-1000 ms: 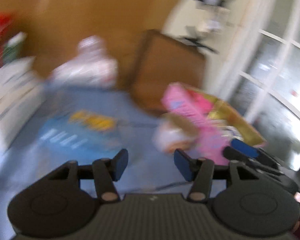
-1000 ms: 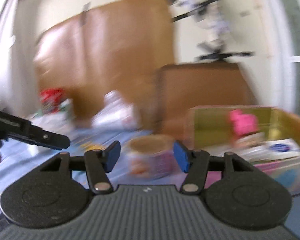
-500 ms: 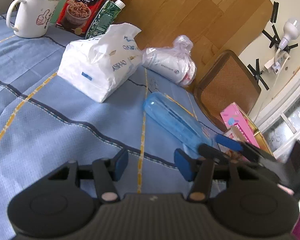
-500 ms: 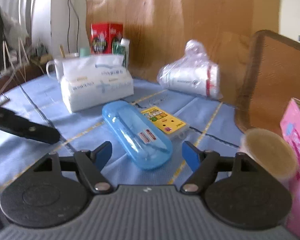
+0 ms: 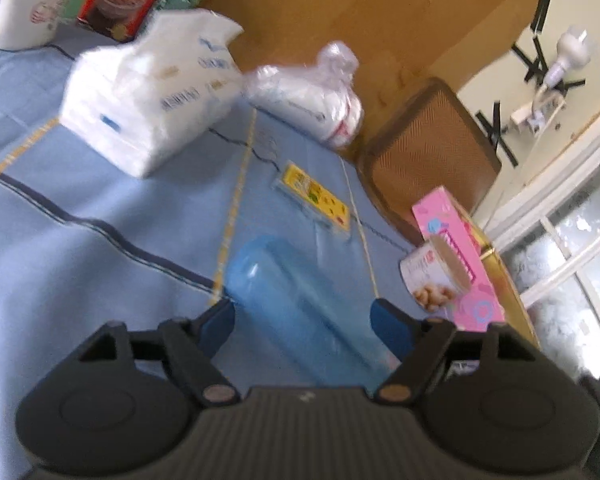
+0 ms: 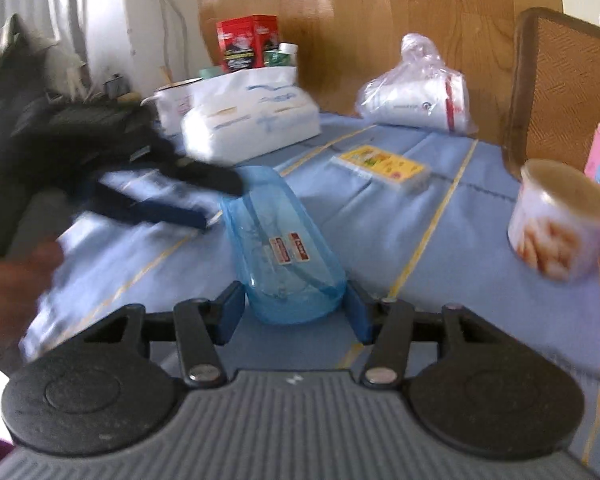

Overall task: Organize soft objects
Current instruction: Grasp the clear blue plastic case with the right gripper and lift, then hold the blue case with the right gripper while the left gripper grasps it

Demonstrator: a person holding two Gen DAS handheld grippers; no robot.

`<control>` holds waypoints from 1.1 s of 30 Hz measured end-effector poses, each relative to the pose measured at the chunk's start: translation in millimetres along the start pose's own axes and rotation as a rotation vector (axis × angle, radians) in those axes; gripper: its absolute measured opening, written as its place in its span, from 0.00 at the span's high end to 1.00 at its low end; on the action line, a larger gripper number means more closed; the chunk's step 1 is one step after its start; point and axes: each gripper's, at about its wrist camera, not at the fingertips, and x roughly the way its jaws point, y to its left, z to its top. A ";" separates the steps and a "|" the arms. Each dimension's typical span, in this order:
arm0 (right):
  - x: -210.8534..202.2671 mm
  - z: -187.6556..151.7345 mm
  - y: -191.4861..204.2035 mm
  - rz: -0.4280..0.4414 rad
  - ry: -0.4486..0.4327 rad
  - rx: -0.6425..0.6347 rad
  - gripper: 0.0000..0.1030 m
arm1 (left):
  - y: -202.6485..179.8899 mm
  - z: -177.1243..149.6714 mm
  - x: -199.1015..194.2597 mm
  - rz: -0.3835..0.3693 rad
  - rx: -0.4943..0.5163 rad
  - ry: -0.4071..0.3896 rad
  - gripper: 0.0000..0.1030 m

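The right gripper (image 6: 294, 316) is closing on the near end of the blue case (image 6: 278, 240) lying on the tablecloth (image 6: 380, 232) — pads not yet pressing. Farther along, the left gripper (image 5: 304, 320) is spreading around it. Next, I judge, a firm two-ended pinch.

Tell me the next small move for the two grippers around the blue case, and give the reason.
Probably finish closing the right gripper on the near end of the blue plastic case. Its jaws are closing, with the case between the fingers, though contact is unclear. The left gripper straddles the other end, its jaws opening and clear of the case, so it should close only afterwards.
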 end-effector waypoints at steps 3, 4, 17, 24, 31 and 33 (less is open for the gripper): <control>-14.9 -19.5 13.8 0.021 -0.022 -0.062 0.47 | -12.5 -5.8 5.0 0.028 0.054 -0.002 0.25; -17.6 -23.9 20.5 0.008 -0.030 -0.104 0.46 | -14.6 -7.3 6.0 0.030 0.062 0.000 0.25; -24.4 -22.1 18.8 -0.053 -0.110 -0.086 0.46 | -53.4 -1.3 11.3 0.010 0.115 0.012 0.43; -75.6 -13.3 -22.6 -0.260 -0.292 -0.049 0.46 | -162.7 17.8 46.4 -0.106 0.339 -0.005 0.44; -122.6 -16.0 -96.6 -0.486 -0.376 0.039 0.46 | -271.9 14.0 120.4 -0.219 0.476 0.062 0.46; -131.5 -18.1 -118.5 -0.543 -0.384 0.061 0.46 | -296.4 7.5 141.6 -0.234 0.511 0.082 0.47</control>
